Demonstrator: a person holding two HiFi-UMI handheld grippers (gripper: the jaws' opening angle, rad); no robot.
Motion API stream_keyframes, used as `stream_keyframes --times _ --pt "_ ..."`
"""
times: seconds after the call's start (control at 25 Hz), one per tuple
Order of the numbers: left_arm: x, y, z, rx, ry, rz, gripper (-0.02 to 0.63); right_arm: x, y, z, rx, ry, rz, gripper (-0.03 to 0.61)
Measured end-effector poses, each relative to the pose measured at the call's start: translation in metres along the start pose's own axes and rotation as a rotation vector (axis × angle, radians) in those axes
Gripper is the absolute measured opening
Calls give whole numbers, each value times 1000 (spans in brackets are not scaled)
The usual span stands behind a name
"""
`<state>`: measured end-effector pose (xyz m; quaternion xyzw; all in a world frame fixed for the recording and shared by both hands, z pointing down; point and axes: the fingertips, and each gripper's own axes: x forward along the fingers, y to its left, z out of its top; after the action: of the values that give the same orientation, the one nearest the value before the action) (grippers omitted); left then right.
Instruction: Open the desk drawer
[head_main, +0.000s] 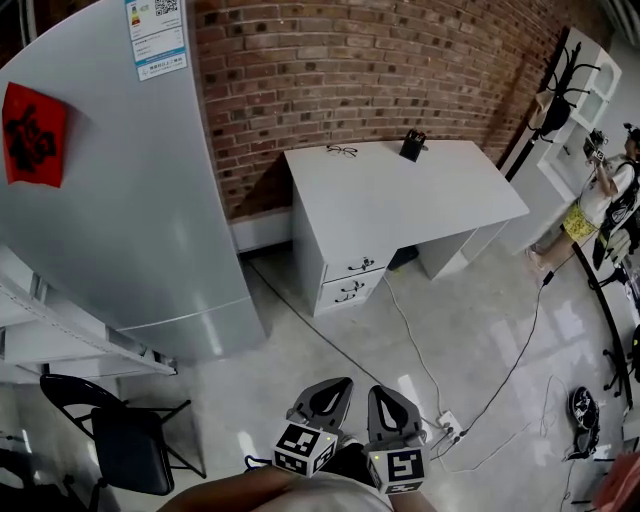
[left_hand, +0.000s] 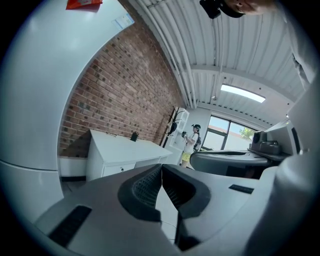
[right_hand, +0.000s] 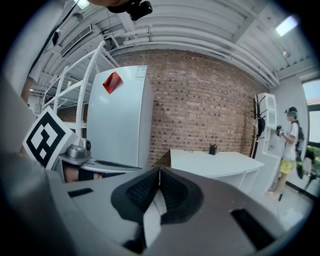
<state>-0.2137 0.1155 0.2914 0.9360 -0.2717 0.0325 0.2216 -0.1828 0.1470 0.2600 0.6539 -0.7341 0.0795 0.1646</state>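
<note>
A white desk (head_main: 400, 195) stands against the brick wall across the room, with two drawers (head_main: 352, 267) stacked at its front left, each with a dark handle. It also shows small in the left gripper view as the desk (left_hand: 120, 147) and in the right gripper view as the desk (right_hand: 215, 162). My left gripper (head_main: 335, 383) and right gripper (head_main: 388, 392) hang side by side at the bottom of the head view, far from the desk. Both are shut with nothing between their jaws; the left gripper (left_hand: 161, 167) and right gripper (right_hand: 159, 171) show tips touching.
A tall grey refrigerator (head_main: 110, 180) fills the left, with a black chair (head_main: 120, 435) below it. Cables and a power strip (head_main: 450, 428) lie on the glossy floor between me and the desk. A person (head_main: 600, 200) stands at far right by a coat rack. Glasses (head_main: 341, 151) and a small black object (head_main: 411, 146) rest on the desk.
</note>
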Motion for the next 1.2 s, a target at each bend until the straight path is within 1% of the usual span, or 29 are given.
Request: stream_keyframes --times 0.16,0.4,0.56,0.68,0.88,1.04,1.2 --pt "7 10 5 -11 -5 12 8 4 -10 2 5 -11 -26 17" --pt "26 8 1 6 15 5 8 13 -26 -1 12 -21 -21 17" --pt "43 8 7 6 8 27 8 16 -45 4 25 -39 -13 17" --pt "64 0 2 6 25 34 8 17 -68 5 29 -56 -12 17" --pt "109 -21 2 29 37 36 8 24 -120 -3 52 -48 0 17" --pt "143 -28 7 36 33 72 8 37 -156 6 47 -86 34 17" --pt "168 -32 5 45 45 127 8 48 -188 -1 83 -92 77 17"
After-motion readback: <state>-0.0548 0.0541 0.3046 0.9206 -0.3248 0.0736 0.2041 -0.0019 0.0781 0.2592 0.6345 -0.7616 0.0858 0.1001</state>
